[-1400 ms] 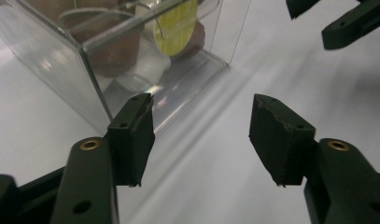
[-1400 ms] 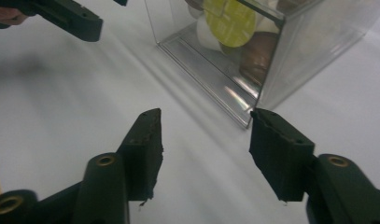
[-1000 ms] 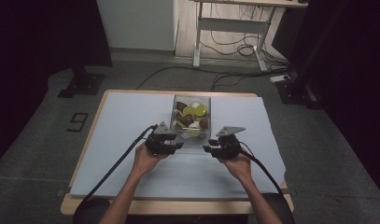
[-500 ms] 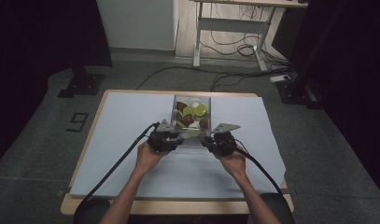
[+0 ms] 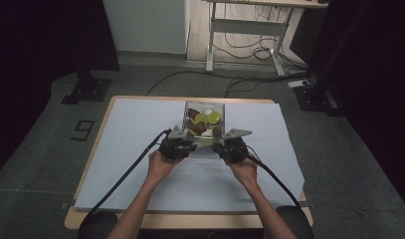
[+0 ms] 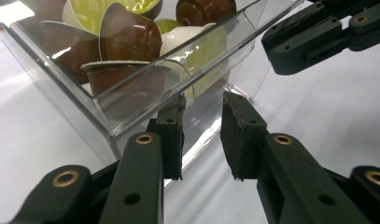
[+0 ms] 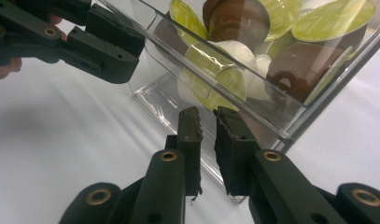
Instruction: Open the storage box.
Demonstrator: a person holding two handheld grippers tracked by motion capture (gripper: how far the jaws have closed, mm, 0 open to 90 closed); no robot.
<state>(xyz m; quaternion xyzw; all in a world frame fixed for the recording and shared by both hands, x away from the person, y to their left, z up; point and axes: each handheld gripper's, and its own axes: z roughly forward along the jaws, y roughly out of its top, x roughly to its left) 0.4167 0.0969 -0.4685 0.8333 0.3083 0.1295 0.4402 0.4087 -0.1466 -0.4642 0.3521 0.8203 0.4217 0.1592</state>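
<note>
A pale blue mat (image 5: 140,149) is being used as the work surface on the wooden table (image 5: 90,164), and near its middle a clear plastic box (image 5: 186,110) is standing, its long axis running away from the person. The box is being flanked at its near end by both tools, each equally close: the left gripper (image 6: 201,119) is being held at the near left corner and the right gripper (image 7: 205,126) at the near right corner, the two facing one another across the near wall. The jaws of both have just been closing. On each, only a narrow gap is being left between the pads, and the thin transparent wall appears to be passing through it; whether the pads are already pressing on it cannot be told. Inside, brown, lime-green and white coffee capsules (image 6: 127,37) are lying heaped against the walls. Nothing else is standing in the way on the mat.
</note>
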